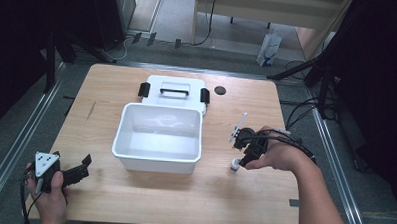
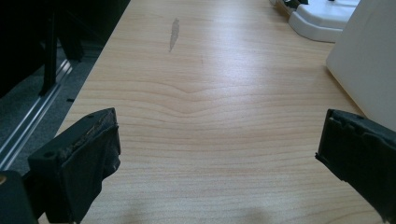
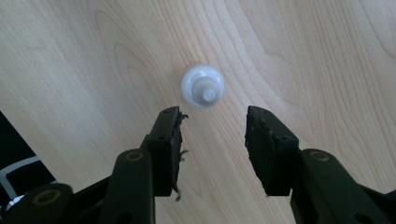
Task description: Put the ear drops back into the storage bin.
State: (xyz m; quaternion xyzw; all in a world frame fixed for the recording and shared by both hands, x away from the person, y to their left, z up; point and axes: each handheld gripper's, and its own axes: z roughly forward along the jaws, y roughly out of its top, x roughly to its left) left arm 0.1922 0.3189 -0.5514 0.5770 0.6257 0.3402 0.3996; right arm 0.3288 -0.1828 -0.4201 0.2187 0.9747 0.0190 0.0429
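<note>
A small white bottle [image 1: 233,166] stands upright on the wooden table [image 1: 183,201], right of the white bin [image 1: 135,155]. From above, the right gripper view shows its round body and nozzle tip [image 3: 203,86]. My right gripper [image 1: 245,156] points down over the bottle. Its jaws [image 3: 213,126] are partly apart with nothing between them, and the bottle sits just past the fingertips, untouched. At the table's near left corner my left gripper [image 1: 84,165] rests open, its jaws [image 2: 219,140] wide over bare wood.
The open white bin is mid-table, with its lid [image 1: 174,91] and black handle and clips lying behind it. A black round cap [image 1: 219,89] lies right of the lid. A thin white stick [image 1: 241,122] lies beyond my right gripper. The bin wall [image 2: 369,56] is to my left gripper's right.
</note>
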